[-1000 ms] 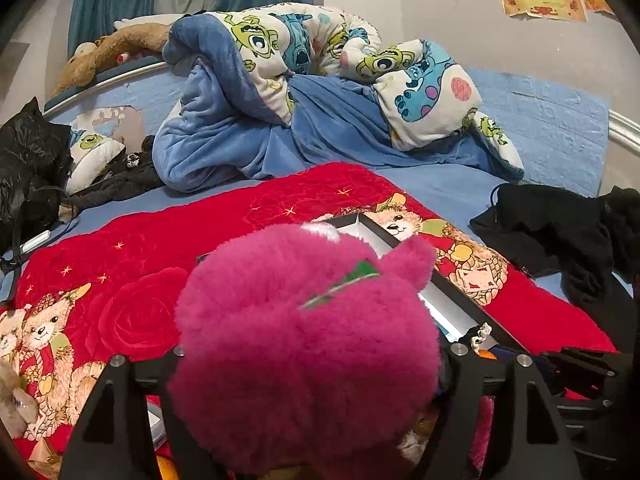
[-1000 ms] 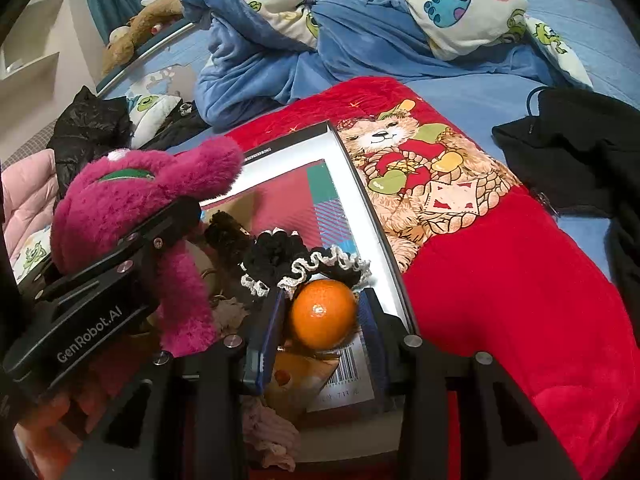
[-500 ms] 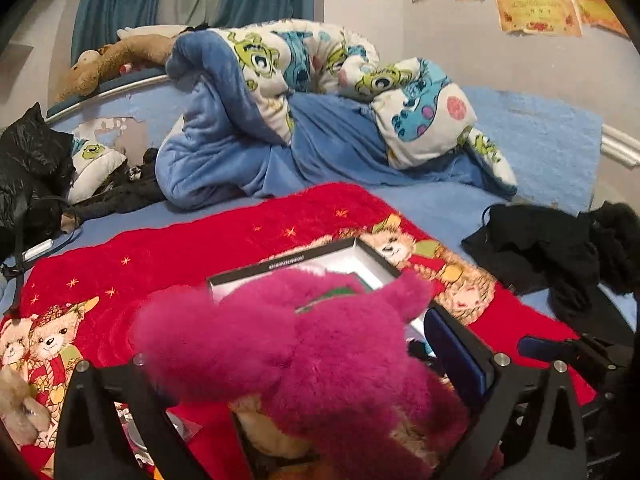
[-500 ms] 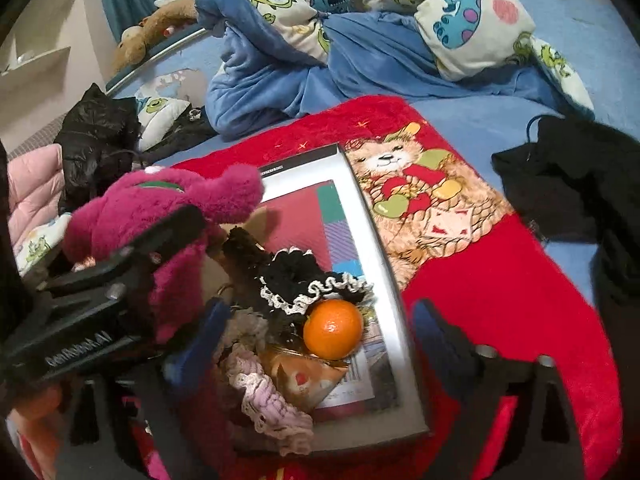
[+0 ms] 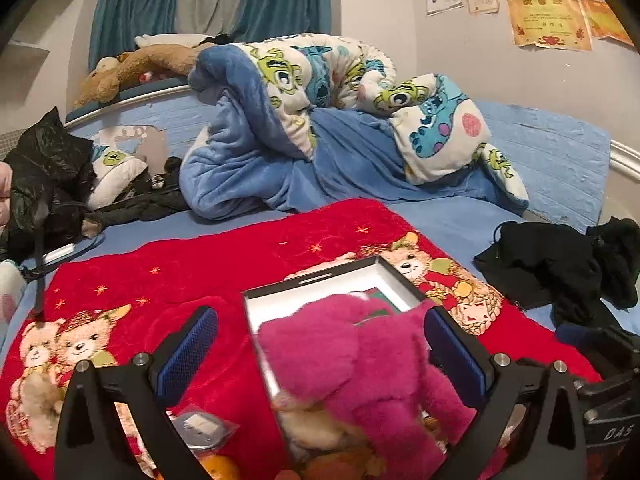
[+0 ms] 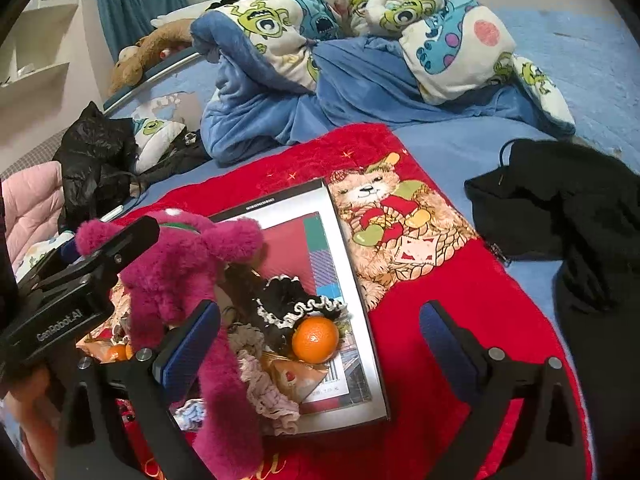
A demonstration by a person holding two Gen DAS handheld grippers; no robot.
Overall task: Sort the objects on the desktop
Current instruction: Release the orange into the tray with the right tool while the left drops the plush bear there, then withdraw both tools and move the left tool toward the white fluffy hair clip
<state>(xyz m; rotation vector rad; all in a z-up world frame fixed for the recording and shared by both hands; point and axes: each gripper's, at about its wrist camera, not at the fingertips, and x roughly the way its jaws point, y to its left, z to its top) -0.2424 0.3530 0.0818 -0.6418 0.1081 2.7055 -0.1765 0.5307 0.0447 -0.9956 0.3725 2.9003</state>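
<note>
**Both items released into the box, both grippers drawn back**

The pink plush toy [image 5: 360, 364] and the orange [image 6: 315, 339] are now seen lying free in the shallow grey box [image 6: 360, 280]; a second ago each was clamped between jaws. The left gripper [image 5: 320, 352] has just been opening, and its blue pads [image 5: 188, 350] are spread wide on either side of the plush without pressing it. The right gripper [image 6: 320, 344] has opened likewise, nothing being touched by its pads [image 6: 188, 344]; the orange is seen between them but well below and clear. Both views have pulled back from the box since the earlier frames. Two placements are thus judged complete.

Inside the box, the orange rests at the near end beside a black-and-white frilled scrunchie [image 6: 296, 304], with a pink frilled one [image 6: 260, 380] and a snack wrapper [image 6: 296, 372] in front. The plush is slumped over the box's left wall, partly outside it.

Left of the box on the red blanket [image 5: 180, 280], a clear packet [image 5: 200, 428] and another orange [image 5: 218, 468] are still unsorted. A dark garment [image 6: 560, 208] lies well right of the box. Access to the leftover items is partly blocked by the sprawled plush
</note>
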